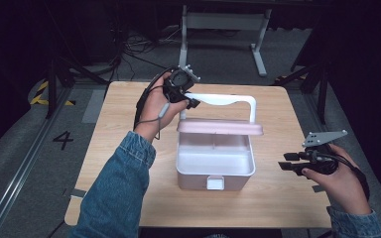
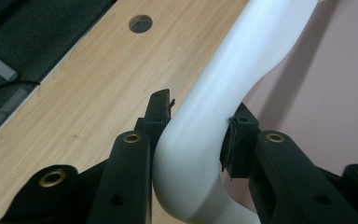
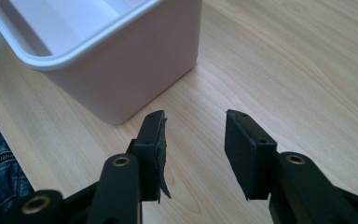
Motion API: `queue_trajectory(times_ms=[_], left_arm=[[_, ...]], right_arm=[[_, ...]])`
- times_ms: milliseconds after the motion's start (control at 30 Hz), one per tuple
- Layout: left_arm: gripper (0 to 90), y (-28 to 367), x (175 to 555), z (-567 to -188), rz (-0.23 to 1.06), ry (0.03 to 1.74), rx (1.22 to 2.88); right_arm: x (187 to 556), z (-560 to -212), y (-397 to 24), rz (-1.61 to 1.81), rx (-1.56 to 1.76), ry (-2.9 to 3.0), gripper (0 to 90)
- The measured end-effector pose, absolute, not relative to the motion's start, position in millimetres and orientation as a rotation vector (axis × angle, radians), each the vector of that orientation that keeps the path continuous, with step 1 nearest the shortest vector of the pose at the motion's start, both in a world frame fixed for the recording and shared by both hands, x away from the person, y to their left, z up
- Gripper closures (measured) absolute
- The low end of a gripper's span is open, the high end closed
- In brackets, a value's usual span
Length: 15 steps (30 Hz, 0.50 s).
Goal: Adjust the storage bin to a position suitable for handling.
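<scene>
Left gripper pinches the white handle, raised over the pink box just beneath it on the table. Right gripper hangs spread, nothing between its jaws, box corner just ahead to its left.

The box is a soft dusty pink with a white inside, and its handle and front latch are plain white. Light wood grain on the table. Both tools, left and right, are black, and the sleeves are blue denim.
</scene>
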<state>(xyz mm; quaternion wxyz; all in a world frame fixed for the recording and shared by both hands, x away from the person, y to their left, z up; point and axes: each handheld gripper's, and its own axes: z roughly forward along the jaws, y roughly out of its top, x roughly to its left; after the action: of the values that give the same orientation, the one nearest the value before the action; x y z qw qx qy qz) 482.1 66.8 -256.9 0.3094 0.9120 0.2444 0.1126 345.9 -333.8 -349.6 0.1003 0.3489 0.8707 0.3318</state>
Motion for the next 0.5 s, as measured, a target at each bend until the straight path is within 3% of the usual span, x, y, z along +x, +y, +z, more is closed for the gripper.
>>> queue_trajectory(times_ms=[500], left_arm=[[68.2, 67, 504, -262, 0.253, 0.712, 2.387]], right_arm=[[348, -345, -329, 1.040, 1.014, 2.541, 60.9]])
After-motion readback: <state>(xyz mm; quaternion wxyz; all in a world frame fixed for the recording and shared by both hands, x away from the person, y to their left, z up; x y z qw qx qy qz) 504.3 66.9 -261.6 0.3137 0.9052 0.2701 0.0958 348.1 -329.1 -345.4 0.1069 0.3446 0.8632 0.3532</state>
